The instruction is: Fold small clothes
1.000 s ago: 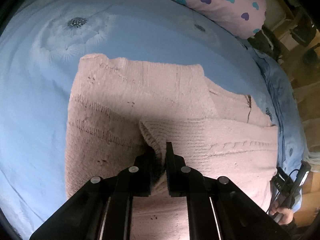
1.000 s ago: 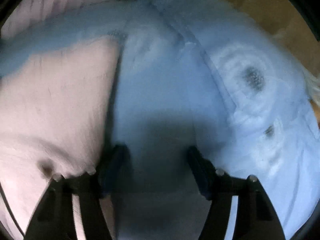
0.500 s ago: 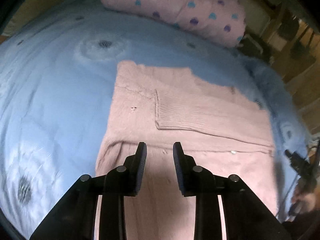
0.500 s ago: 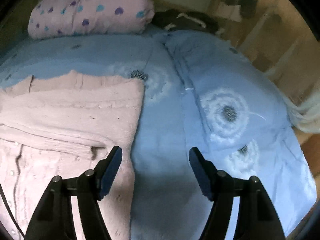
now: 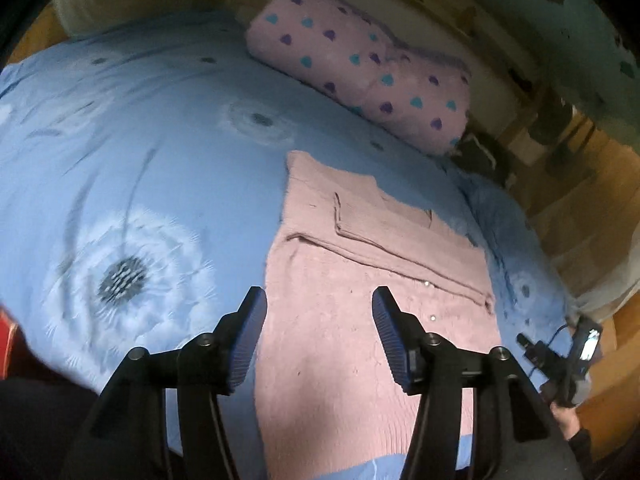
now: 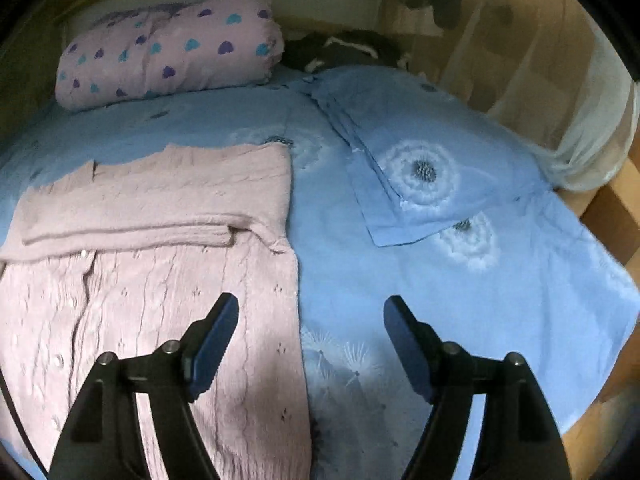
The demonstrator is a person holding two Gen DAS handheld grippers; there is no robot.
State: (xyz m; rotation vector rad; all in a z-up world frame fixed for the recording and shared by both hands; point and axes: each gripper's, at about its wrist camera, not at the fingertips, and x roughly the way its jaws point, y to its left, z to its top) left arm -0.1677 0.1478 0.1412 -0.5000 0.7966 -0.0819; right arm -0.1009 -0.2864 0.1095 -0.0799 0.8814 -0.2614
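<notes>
A pink knitted cardigan (image 5: 360, 280) lies flat on the blue bedspread (image 5: 140, 152), both sleeves folded across its upper part. My left gripper (image 5: 318, 304) hovers above the cardigan's lower left part, its jaws opening, with nothing between them. In the right wrist view the cardigan (image 6: 152, 240) fills the left half. My right gripper (image 6: 310, 312) hangs above the cardigan's right edge, open and empty, one finger over the knit and one over the bedspread (image 6: 460, 280). The right gripper (image 5: 568, 364) and the hand holding it also show at the right edge of the left wrist view.
A pink pillow with hearts (image 5: 360, 68) (image 6: 168, 48) lies at the head of the bed. Dark clothing (image 6: 344, 52) sits beside it. A folded blue cloth (image 6: 420, 168) lies on the bedspread to the right. Wooden floor (image 6: 608, 216) borders the bed's right side.
My left gripper let go of the sleeve cuff, which now lies folded across the cardigan, then rose and pulled back as its jaws spread. My right gripper also drew back and up, staying open.
</notes>
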